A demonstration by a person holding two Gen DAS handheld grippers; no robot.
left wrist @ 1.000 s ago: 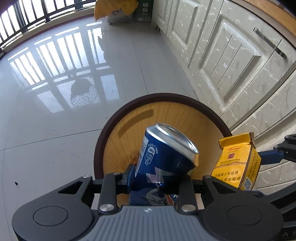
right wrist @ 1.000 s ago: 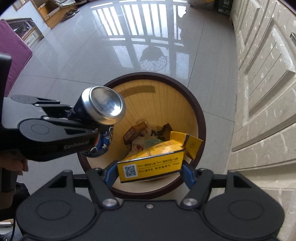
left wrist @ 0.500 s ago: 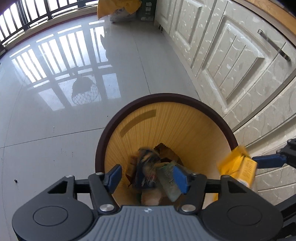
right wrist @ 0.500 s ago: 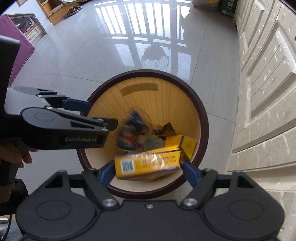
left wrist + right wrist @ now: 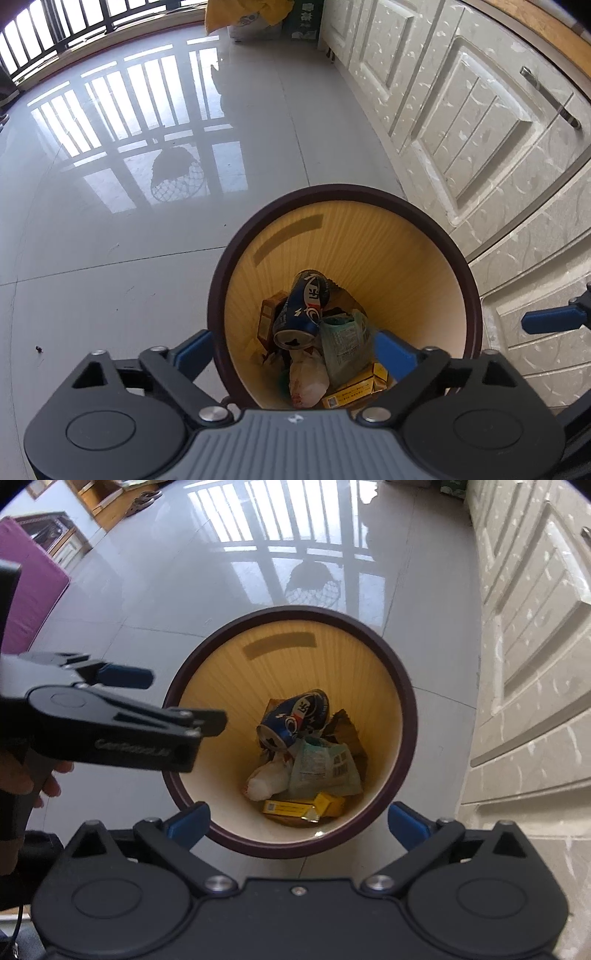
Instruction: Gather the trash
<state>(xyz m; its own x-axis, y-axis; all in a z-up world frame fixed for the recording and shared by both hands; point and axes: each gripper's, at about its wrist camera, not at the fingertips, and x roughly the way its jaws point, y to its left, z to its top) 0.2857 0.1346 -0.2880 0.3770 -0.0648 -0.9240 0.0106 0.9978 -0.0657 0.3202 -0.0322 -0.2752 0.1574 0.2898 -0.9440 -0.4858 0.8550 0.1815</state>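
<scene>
Dropped a second ago from both grippers, the can [image 5: 301, 310] and yellow pack [image 5: 351, 393] now lie in the bin [image 5: 474, 306]. Left wrist view: left gripper [image 5: 293, 349] fingers spread wide, empty, over the near rim; can at centre frame, long axis toward the upper right, beside a green wrapper [image 5: 341, 345].

Right wrist view: right gripper [image 5: 297, 821] wide open, empty; can [image 5: 295, 718] mid-frame, pack [image 5: 303, 806] nearest below.

The left gripper [image 5: 184, 701] carries embossed lettering along its side arm, too blurred to read with certainty. The blue can [image 5: 295, 718] in the bin bears white Chinese characters, not legible. The yellow carton [image 5: 291, 808] shows a QR code; the green wrapper [image 5: 325, 766] a barcode.
</scene>
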